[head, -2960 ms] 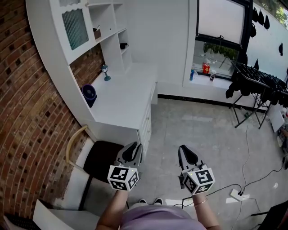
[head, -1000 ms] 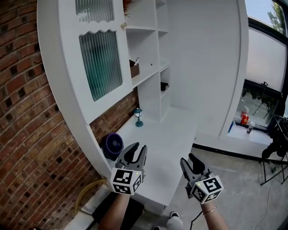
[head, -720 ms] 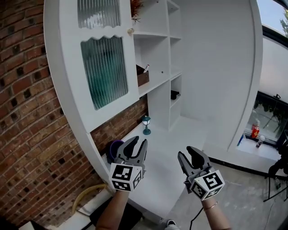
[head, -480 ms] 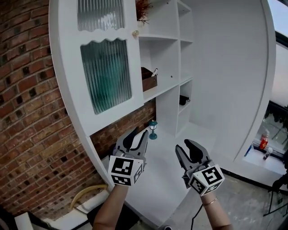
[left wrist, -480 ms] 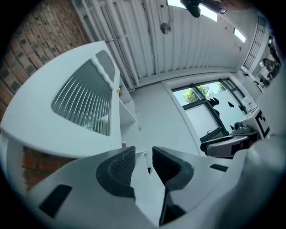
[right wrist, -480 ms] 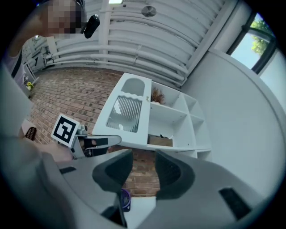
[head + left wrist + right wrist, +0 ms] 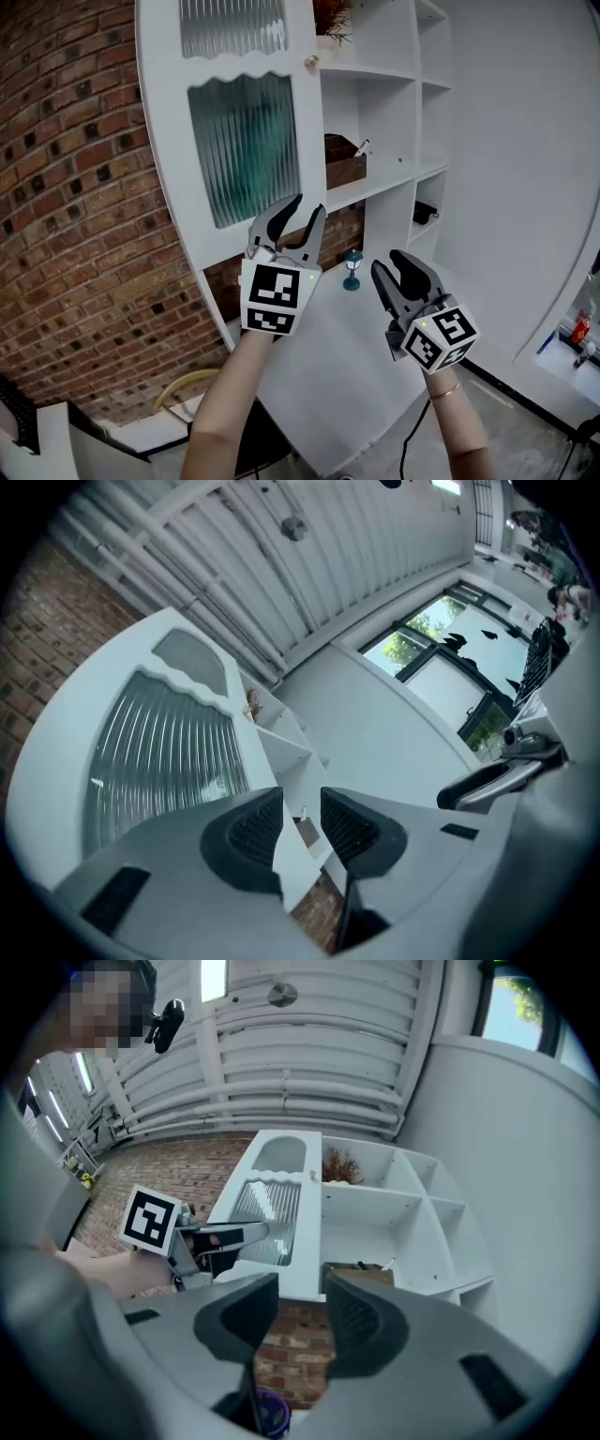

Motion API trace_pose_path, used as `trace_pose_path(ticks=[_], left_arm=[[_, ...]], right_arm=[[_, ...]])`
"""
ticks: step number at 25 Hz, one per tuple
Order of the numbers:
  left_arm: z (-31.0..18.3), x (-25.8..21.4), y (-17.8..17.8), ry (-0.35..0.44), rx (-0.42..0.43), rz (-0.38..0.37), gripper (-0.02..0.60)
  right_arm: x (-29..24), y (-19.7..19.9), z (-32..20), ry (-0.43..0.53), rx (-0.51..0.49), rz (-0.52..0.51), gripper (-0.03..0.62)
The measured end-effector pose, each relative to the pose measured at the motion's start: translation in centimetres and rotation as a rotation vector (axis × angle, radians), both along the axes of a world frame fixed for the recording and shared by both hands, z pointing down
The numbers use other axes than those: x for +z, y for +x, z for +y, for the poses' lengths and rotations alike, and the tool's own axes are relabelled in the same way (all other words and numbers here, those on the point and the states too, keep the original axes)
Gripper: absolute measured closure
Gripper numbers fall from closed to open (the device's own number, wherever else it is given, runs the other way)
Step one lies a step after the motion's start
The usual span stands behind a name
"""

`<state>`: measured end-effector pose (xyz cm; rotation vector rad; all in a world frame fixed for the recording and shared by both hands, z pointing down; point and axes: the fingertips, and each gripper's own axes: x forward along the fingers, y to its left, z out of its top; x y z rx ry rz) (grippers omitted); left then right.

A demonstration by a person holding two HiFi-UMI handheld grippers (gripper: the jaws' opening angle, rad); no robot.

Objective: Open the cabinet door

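Grippers stand spread and empty: left gripper, with right gripper at its four o'clock. At eleven o'clock the cabinet door stands shut, untouched.

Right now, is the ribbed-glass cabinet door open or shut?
Shut. The cabinet door lies flush in its white frame, no gap by the knob. The left tool hovers below it, jaws apart, holding nothing.

clear: air before cabinet door | blocks: lamp on desk

White cabinet door, ribbed glass panes, shut, upright, round knob at right edge
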<state>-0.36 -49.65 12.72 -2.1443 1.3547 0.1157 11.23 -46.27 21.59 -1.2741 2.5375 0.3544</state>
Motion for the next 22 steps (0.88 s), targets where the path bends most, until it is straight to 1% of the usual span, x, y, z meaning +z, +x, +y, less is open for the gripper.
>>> trace_pose_path(ticks=[3,7,11,15,22], left_arm=[[-0.8,-2.5,0.2,0.041,-0.066,-0.045,0.466],[-1.9,-5.7,0.5,0.076,-0.136,-0.084,0.463],[-3.0,-9.1,0.8,0.120,-0.224,-0.144,0.454],[-4.0,-12.2,1.2,0.153,-0.297,-0.195,0.443],[-5.7,-16.1,2.5,0.198,-0.394,-0.293,0.428]], right_arm=[[-1.7,-0.4,-0.7,0.031,-0.035,-0.015,0.448],[-3.9,-0.8,-1.6,0.070,-0.077,-0.048,0.448],[-5.8,-2.1,-2.4,0.110,-0.119,-0.040,0.447],[-6.7,-3.3,-3.1,0.124,-0.164,-0.051,0.447],[-9.2,-3.1,-4.6,0.161,-0.187,-0.082,0.447]])
